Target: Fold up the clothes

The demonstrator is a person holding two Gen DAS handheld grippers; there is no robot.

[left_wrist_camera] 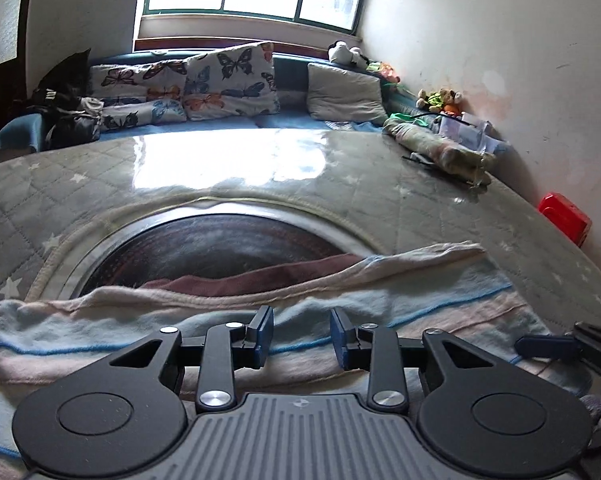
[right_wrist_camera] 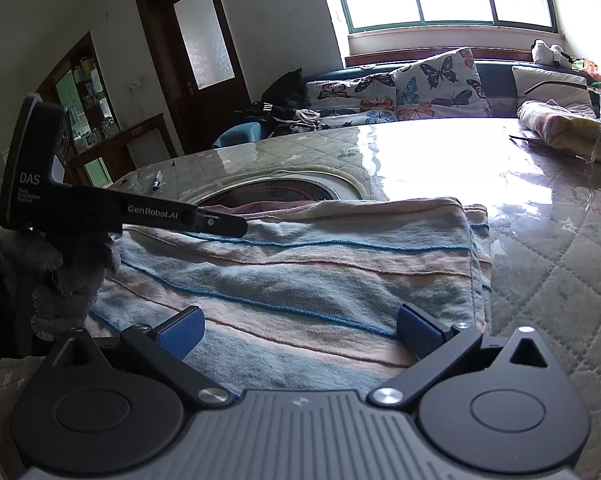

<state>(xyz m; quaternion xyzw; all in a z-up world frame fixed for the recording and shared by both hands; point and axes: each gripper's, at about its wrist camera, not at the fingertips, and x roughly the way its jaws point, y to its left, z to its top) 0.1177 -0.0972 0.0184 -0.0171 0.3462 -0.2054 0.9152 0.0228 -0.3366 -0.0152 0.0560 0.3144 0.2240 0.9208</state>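
A folded cloth (left_wrist_camera: pixel 340 304) (right_wrist_camera: pixel 300 264), striped in pale blue and pink with thin blue lines, lies on the quilted grey table cover (left_wrist_camera: pixel 440 208) near its front edge. My left gripper (left_wrist_camera: pixel 301 336) hovers low over the cloth's near-left part, its blue pads (left_wrist_camera: pixel 262 336) a narrow gap apart with nothing pinched between them. From the right wrist view the left gripper (right_wrist_camera: pixel 236 227) reaches in from the left, held by a gloved hand (right_wrist_camera: pixel 60 272), its tip at the cloth's far edge. My right gripper (right_wrist_camera: pixel 300 334) stands wide open over the cloth's near side; one fingertip (left_wrist_camera: pixel 548 346) shows at the right.
A round dark mat (left_wrist_camera: pixel 220 248) lies beyond the cloth under a glossy clear sheet. A rolled cloth (left_wrist_camera: pixel 436 148) and a red box (left_wrist_camera: pixel 564 216) sit at the right by the wall. Butterfly pillows (left_wrist_camera: pixel 228 80) line the sofa behind. A pen (right_wrist_camera: pixel 156 180) lies far left.
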